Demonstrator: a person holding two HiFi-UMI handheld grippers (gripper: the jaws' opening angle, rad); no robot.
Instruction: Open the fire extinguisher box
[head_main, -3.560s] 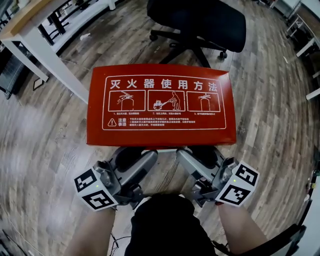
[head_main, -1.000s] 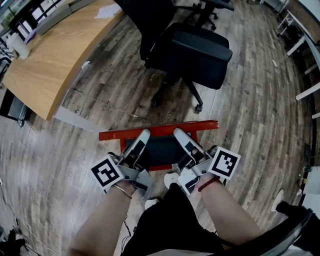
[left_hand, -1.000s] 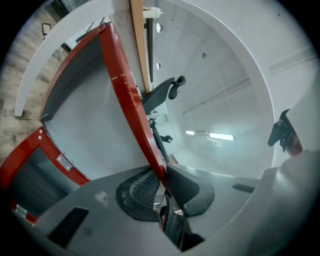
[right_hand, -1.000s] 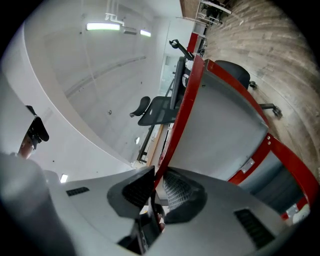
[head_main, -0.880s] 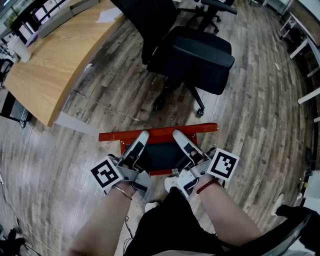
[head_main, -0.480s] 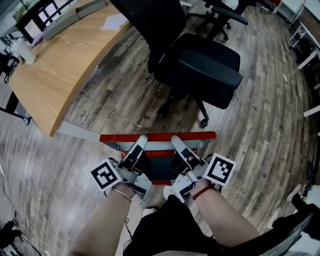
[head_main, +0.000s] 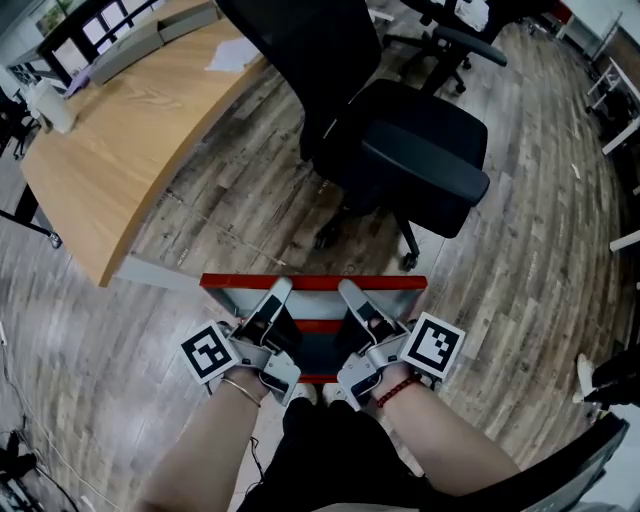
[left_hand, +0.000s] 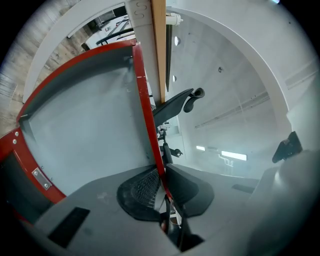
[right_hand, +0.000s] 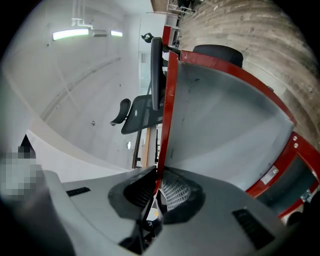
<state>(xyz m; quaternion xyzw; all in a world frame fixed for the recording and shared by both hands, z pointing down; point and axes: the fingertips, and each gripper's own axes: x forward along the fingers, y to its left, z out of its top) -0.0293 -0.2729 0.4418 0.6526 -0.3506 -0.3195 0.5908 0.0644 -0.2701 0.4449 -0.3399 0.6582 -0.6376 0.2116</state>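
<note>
Lid (head_main: 312, 283) of the red fire extinguisher box (head_main: 310, 326) stands raised on edge, its grey inner face towards the person. The box sits on the wooden floor (head_main: 520, 250) just in front of the person, with a black office chair (head_main: 420, 150) close behind it and a wooden bench (head_main: 120, 150) off to the left. The left gripper (left_hand: 162, 180) and right gripper (right_hand: 156, 187) both reach onto the lid's upper rim, side by side. Both pairs of jaws have just been closing, and each pinches the thin red rim between its pads.
</note>
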